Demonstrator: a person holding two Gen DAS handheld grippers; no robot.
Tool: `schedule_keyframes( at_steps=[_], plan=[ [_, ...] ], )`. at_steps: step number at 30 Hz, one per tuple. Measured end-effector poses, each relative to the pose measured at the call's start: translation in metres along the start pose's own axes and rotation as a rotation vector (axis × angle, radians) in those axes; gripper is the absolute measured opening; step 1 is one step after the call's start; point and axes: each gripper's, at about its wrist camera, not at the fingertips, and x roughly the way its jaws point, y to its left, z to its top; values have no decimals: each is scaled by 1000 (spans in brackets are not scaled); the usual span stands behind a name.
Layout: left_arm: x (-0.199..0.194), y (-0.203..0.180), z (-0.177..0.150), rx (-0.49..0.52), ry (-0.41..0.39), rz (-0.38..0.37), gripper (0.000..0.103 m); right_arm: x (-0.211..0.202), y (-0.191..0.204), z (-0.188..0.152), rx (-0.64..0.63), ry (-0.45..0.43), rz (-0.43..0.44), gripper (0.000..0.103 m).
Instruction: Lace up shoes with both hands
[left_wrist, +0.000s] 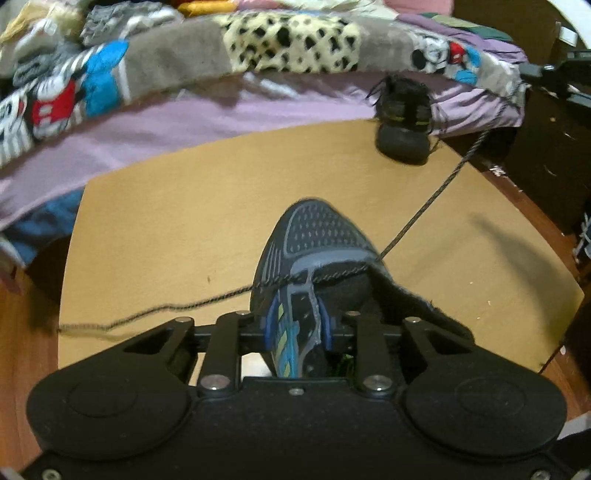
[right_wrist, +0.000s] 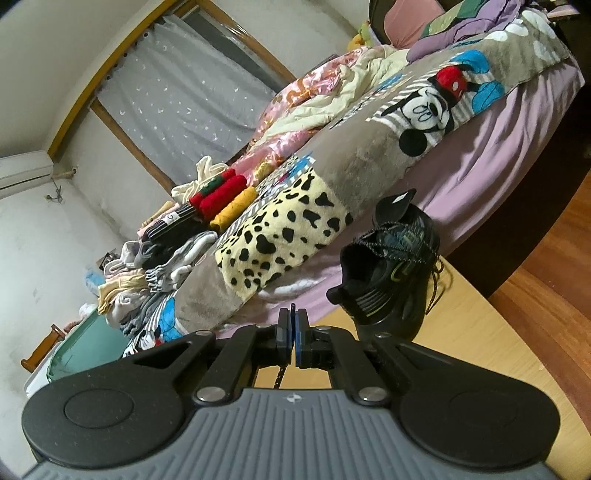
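My left gripper (left_wrist: 295, 332) clamps the shoe's (left_wrist: 314, 236) eyelet edge; my right gripper (right_wrist: 293, 332) pinches the lace (left_wrist: 424, 206) taut toward two o'clock — overpulling could strip it out — or tip the shoe

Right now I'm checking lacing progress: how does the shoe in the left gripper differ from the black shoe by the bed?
The held shoe is clamped by the left gripper; the black shoe stands free on the board. The held shoe has one lace through its lowest eyelets, tongue open; the black shoe's laces cross loosely. The held shoe shows blue panels; the black has green trim. Both are sneakers.
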Motion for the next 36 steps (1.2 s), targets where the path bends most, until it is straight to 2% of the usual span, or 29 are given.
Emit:
schedule_keyframes(
  at_steps=[19,25,36],
  plan=[
    [-3,2,-5,-204,-35,70,21,-46,-21,32,65,-151,-95,4],
    [-6,5,-5,-234,-50,97,17,-67,-35,42,84,-203,-131,4],
    [-8,9,-8,-238,-55,123,16,-102,-53,54,108,-299,-187,4]
  ],
)
